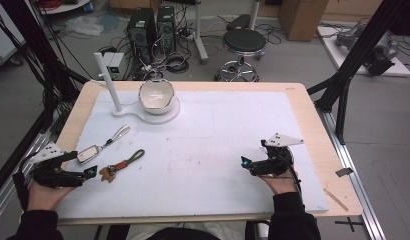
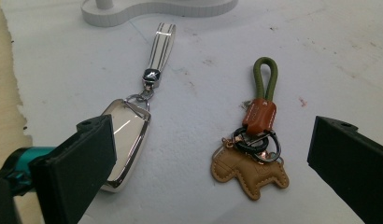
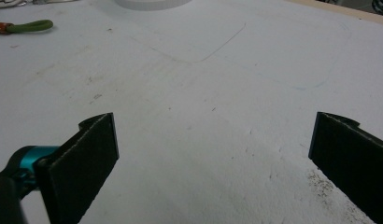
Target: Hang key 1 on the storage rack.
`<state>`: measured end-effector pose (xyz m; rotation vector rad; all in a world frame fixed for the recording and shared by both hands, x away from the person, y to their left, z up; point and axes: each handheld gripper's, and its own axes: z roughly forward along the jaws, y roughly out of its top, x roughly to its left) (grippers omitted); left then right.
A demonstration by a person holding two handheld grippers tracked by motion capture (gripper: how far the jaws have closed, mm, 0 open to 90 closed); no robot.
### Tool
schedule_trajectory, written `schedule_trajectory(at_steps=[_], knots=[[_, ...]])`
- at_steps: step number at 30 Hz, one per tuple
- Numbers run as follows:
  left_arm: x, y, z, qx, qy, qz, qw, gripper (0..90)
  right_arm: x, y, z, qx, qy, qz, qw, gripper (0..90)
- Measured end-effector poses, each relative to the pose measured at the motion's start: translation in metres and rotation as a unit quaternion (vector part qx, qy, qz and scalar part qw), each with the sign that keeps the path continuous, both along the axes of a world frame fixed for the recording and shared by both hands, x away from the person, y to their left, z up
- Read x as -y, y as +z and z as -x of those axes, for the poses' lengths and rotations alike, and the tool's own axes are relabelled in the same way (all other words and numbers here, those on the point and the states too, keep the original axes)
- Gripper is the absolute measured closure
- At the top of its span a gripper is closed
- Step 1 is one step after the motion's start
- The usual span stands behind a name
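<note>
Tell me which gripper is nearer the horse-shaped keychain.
Left. The left gripper sits just beside the horse-shaped keychain, jaws open toward it. The right gripper is far across the white mat.

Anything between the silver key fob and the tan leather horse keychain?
No. Bare white mat separates the silver key fob and tan leather horse keychain, in the left gripper view.

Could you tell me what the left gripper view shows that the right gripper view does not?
Left gripper view alone: the silver key fob on its striped strap, and the tan leather horse charm with its rings, lying between the open left claw. Right gripper view alone: the open right claw over bare mat. Both share the white mat, the white stand's base and the olive cord loop.
</note>
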<state>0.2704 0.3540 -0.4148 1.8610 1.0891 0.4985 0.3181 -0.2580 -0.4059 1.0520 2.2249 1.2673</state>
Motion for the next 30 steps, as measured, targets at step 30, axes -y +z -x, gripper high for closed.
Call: schedule_trajectory(at_steps=[30], knots=[[0.0039, -0.0005, -0.0064, -0.007, -0.005, -0.003, 1.0000, 1.7, 0.0017, -0.0037, -0.0012, 0.003, -0.022, 0.003, 0.9998, 0.5]])
